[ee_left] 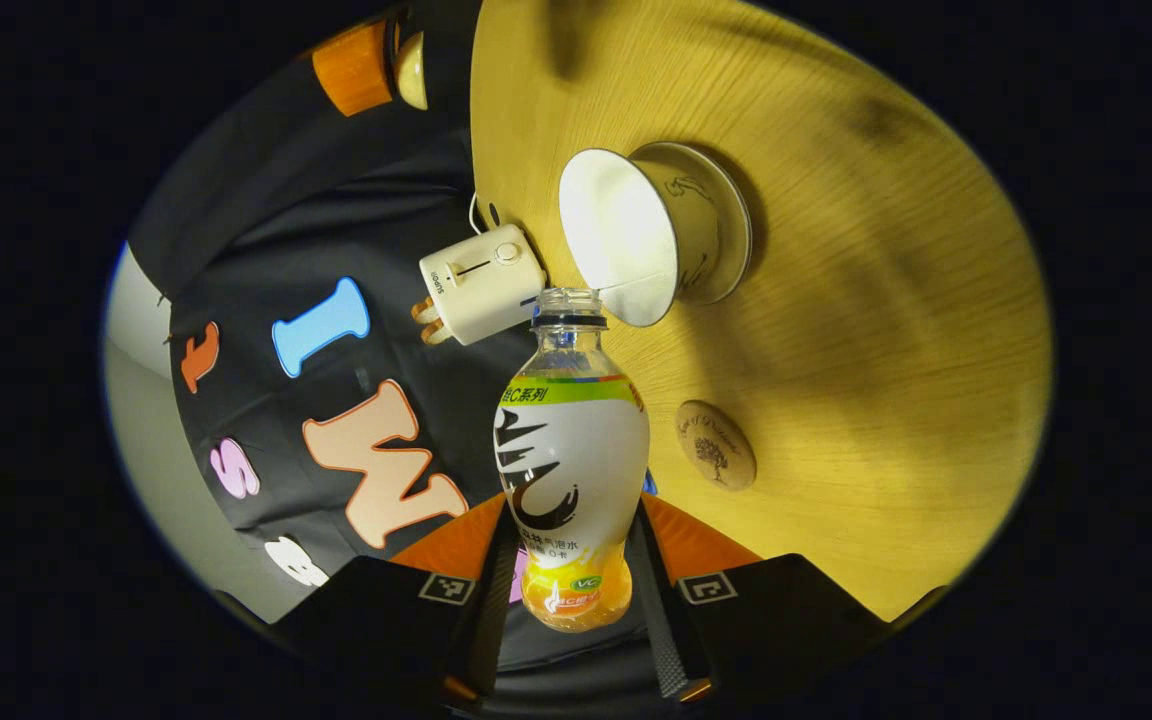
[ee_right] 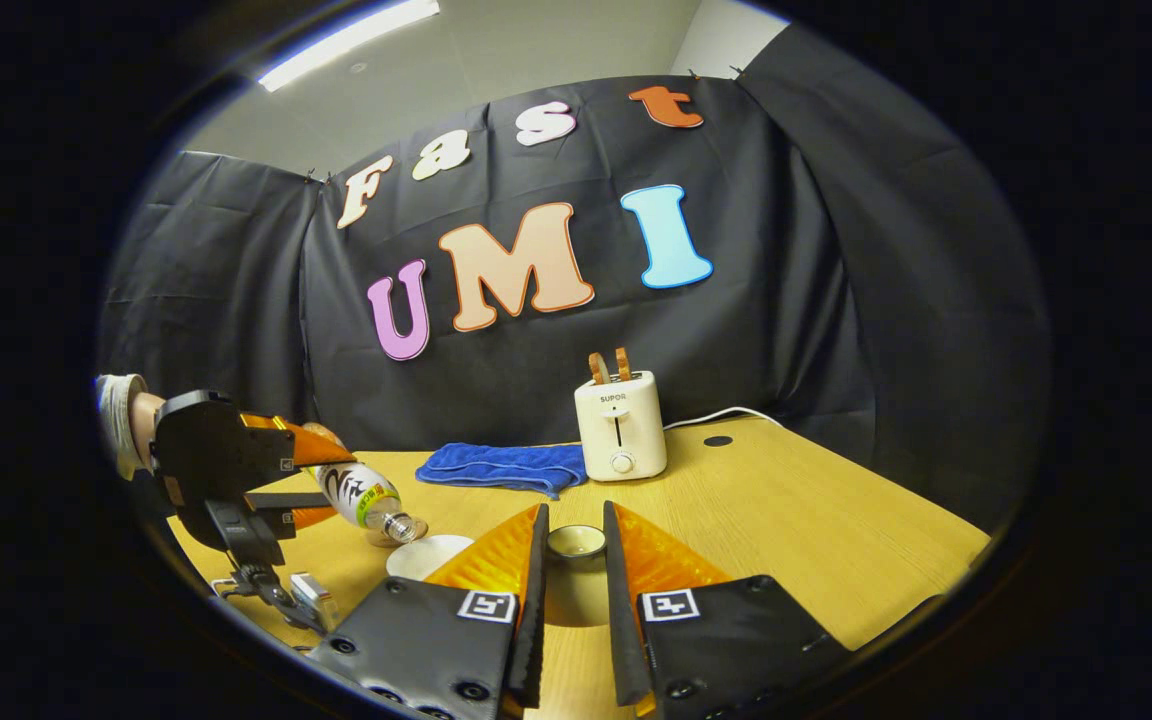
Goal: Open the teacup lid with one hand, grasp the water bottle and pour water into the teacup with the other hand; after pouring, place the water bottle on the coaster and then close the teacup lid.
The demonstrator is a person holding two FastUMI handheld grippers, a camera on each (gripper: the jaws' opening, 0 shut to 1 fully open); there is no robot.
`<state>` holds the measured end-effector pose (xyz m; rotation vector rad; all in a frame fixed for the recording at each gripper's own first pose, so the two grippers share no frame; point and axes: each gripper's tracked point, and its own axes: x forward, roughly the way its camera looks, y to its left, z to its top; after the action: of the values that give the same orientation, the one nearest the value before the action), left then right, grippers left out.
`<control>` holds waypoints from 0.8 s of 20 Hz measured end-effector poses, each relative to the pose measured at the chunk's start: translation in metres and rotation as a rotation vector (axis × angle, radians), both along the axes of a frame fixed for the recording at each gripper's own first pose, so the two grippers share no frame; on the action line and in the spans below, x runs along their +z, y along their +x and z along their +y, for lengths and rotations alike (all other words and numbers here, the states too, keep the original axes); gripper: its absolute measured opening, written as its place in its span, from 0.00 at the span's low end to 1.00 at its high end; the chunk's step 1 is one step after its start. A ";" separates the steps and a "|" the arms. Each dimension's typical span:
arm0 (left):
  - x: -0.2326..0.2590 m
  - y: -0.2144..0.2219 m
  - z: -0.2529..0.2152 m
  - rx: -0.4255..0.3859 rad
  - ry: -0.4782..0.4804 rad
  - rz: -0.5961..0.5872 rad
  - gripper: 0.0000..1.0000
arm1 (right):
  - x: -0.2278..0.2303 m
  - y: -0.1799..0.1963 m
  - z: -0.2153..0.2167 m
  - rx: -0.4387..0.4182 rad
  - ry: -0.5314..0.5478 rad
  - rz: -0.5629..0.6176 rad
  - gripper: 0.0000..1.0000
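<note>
A white toaster [ee_right: 620, 426] stands upright near the far edge of the wooden table [ee_right: 816, 530], with two brown slices sticking up from its slots. Its white cord [ee_right: 726, 413] trails off to the right along that far edge, just behind a small dark round hole [ee_right: 717, 440] in the tabletop. A blue cloth [ee_right: 502, 467] lies crumpled just left of the toaster, close to it. In the left gripper view the toaster [ee_left: 481, 283] sits at the table's edge.
</note>
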<state>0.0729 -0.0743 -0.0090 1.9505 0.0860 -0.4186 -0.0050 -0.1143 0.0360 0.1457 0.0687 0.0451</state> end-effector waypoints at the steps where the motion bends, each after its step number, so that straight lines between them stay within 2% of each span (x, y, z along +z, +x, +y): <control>1: -0.002 -0.001 0.000 0.003 -0.005 0.009 0.58 | 0.000 0.000 0.000 0.000 0.000 0.001 0.29; 2: -0.006 -0.001 -0.001 0.004 -0.008 0.016 0.58 | 0.000 0.001 0.000 0.000 0.001 0.002 0.29; 3: -0.010 -0.002 -0.001 0.004 -0.018 0.025 0.58 | -0.001 0.001 -0.001 -0.001 0.001 0.002 0.34; 5: -0.018 -0.002 0.001 0.025 -0.070 0.058 0.58 | -0.002 0.002 -0.001 -0.001 0.003 0.003 0.31; 13: -0.048 -0.013 -0.002 0.125 -0.416 0.220 0.58 | -0.004 0.002 0.003 0.007 0.002 0.007 0.29; 14: -0.048 -0.014 -0.005 0.134 -0.464 0.234 0.58 | -0.004 0.002 0.004 0.009 0.001 0.007 0.31; 16: -0.045 -0.014 -0.013 0.129 -0.576 0.246 0.58 | -0.005 0.001 0.007 0.015 0.004 0.009 0.29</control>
<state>0.0594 -0.0872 -0.0538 1.3148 0.2225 -0.5294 -0.0035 -0.1069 0.0314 0.1499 0.0785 0.0600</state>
